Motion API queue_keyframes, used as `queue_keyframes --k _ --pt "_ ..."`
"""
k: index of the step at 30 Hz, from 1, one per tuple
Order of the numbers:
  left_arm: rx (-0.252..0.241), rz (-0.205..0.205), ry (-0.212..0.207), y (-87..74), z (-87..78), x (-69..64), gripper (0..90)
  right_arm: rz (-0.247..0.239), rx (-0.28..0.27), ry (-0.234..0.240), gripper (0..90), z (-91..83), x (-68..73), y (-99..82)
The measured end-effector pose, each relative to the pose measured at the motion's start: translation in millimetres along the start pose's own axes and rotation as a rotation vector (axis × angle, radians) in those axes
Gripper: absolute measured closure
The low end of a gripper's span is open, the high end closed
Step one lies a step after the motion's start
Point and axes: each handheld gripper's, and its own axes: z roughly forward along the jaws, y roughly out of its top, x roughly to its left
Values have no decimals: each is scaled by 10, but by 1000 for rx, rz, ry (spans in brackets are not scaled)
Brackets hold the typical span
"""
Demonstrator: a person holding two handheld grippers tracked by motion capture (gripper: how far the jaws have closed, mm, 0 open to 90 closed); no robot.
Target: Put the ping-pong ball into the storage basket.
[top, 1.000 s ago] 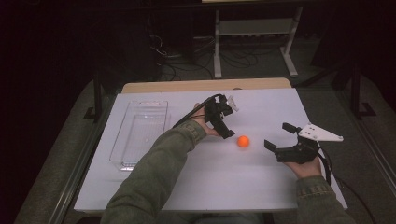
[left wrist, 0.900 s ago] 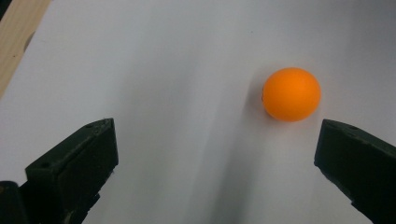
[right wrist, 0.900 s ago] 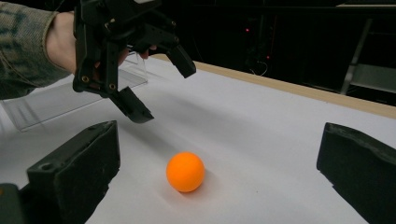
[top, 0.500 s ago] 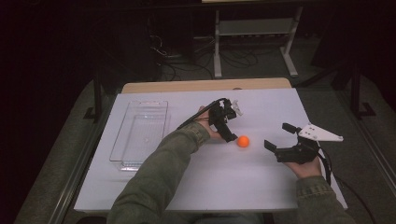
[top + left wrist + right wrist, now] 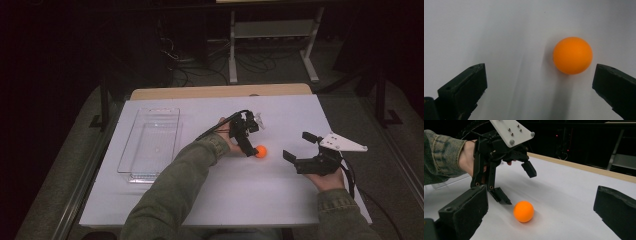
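One orange ball is lying on the white bench, a little right of the middle of it. In the left gripper view the ball is sitting on the bare white surface between the two black jaws, nearer to the jaw at the right of that view, and it is not touching either of them.

The left gripper is hanging over the ball from behind and from the left, with its jaws standing wide apart. In the right gripper view this gripper is pointing down at the bench; its lower jaw is resting just beside the ball, and its upper jaw is reaching over it in the air. One grey plate with small screws is sitting on top of it. A hand in a green sleeve is holding it, and a black cable is trailing back along the forearm.

The right gripper is lying well apart from the ball, to the right of it, with its jaws also spread wide and holding nothing. One grey three-cornered plate is showing on top of it, and the person's right hand is gripping it from below.

One clear plastic tray is standing at the left part of the bench, well apart from the ball and from both grippers. Behind the bench, in the dark, one white metal frame is standing on the floor with cables around it.
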Motion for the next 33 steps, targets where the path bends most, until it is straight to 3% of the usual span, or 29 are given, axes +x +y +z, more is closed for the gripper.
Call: queue_keyframes --k 13,33 --pt "21 34 -43 138 171 -88 0 -1 -1 1 0 -12 -3 0" --pt "77 52 -53 202 278 -154 0 -1 3 0 0 -20 -5 -3"
